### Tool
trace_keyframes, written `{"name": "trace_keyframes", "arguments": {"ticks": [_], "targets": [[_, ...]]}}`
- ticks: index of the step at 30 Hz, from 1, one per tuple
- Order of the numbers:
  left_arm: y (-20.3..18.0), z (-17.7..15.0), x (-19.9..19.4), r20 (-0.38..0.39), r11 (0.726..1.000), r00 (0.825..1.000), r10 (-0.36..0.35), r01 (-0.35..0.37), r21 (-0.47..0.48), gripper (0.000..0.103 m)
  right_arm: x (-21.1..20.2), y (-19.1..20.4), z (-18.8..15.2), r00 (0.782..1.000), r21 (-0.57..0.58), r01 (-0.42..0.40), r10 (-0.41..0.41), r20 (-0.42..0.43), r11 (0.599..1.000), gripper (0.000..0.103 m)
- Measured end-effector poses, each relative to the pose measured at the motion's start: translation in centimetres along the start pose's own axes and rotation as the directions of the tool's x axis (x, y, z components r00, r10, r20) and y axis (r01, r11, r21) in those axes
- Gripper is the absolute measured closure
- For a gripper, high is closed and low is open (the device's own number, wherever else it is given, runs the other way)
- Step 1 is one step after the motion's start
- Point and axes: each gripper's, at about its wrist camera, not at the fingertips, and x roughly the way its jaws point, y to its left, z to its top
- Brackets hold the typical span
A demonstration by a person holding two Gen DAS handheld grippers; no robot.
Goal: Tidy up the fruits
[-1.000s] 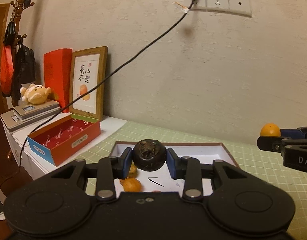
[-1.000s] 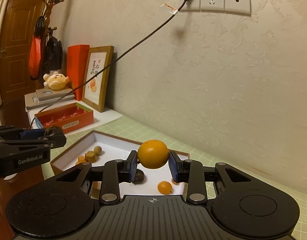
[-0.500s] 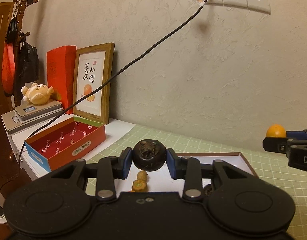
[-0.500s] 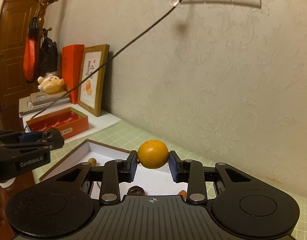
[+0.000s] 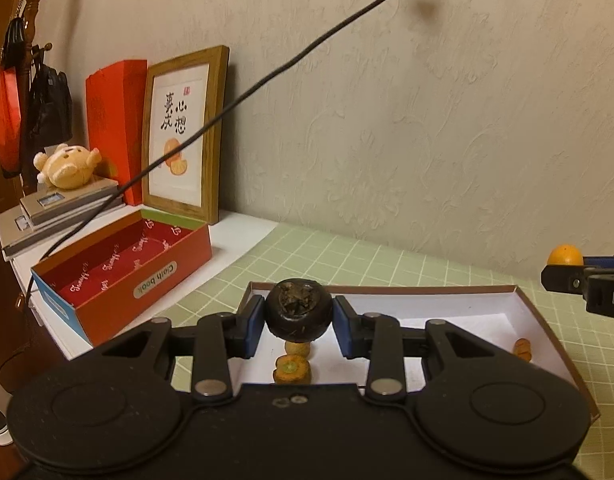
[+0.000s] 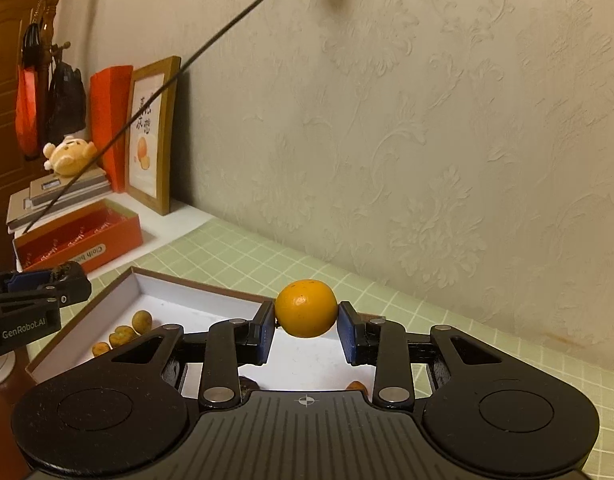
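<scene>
My left gripper (image 5: 299, 318) is shut on a dark brown round fruit (image 5: 299, 312) and holds it above the white box (image 5: 531, 312). My right gripper (image 6: 306, 322) is shut on an orange (image 6: 306, 307) and holds it above the same box (image 6: 119, 296). Small orange and yellowish fruits (image 5: 293, 368) lie in the box under the left gripper; several more (image 6: 141, 320) show in the right wrist view. The right gripper with its orange shows at the right edge of the left wrist view (image 5: 565, 256). The left gripper shows at the left of the right wrist view (image 6: 67, 276).
An open red box (image 5: 119, 280) stands left of the white box on a white shelf. Behind it are a framed picture (image 5: 183, 136), a red carton (image 5: 115, 120) and a plush toy (image 5: 67, 166) on scales. A black cable (image 5: 267, 76) hangs across. A green grid mat (image 6: 267, 260) covers the table by the wall.
Both grippers have moved forward and closer to the wall, still holding their fruits. The wall sockets have slid out of the top of both views.
</scene>
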Motion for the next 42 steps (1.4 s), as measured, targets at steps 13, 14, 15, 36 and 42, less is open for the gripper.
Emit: {"name": "trace_keyframes", "arguments": {"ticks": [13, 14, 15, 36, 42], "targets": [[0.0, 0.1, 2.3, -0.034, 1.0, 0.999, 0.004, -0.003, 0.006, 0.076, 2.5, -0.9, -0.2, 0.999, 0.021, 0.004, -0.003, -0.037, 1.0, 0.069], [0.0, 0.0, 2.4, -0.035, 1.0, 0.999, 0.005, -0.004, 0.007, 0.076, 2.7, -1.0, -0.3, 0.999, 0.025, 0.002, -0.001, -0.042, 1.0, 0.069], [0.0, 0.0, 2.5, -0.039, 1.0, 0.999, 0.009, -0.008, 0.008, 0.076, 2.8, -1.1, -0.3, 0.999, 0.027, 0.003, -0.002, -0.045, 1.0, 0.069], [-0.4, -0.6, 2.9, 0.008, 0.995, 0.995, 0.097, -0.097, 0.035, 0.006, 4.1, -1.6, -1.3, 0.998, 0.034, 0.048, -0.047, -0.032, 0.998, 0.0], [-0.5, -0.6, 2.7, 0.009, 0.994, 0.995, 0.104, -0.104, 0.034, 0.006, 4.1, -1.7, -1.3, 0.999, 0.033, 0.042, -0.041, -0.035, 0.999, 0.0]]}}
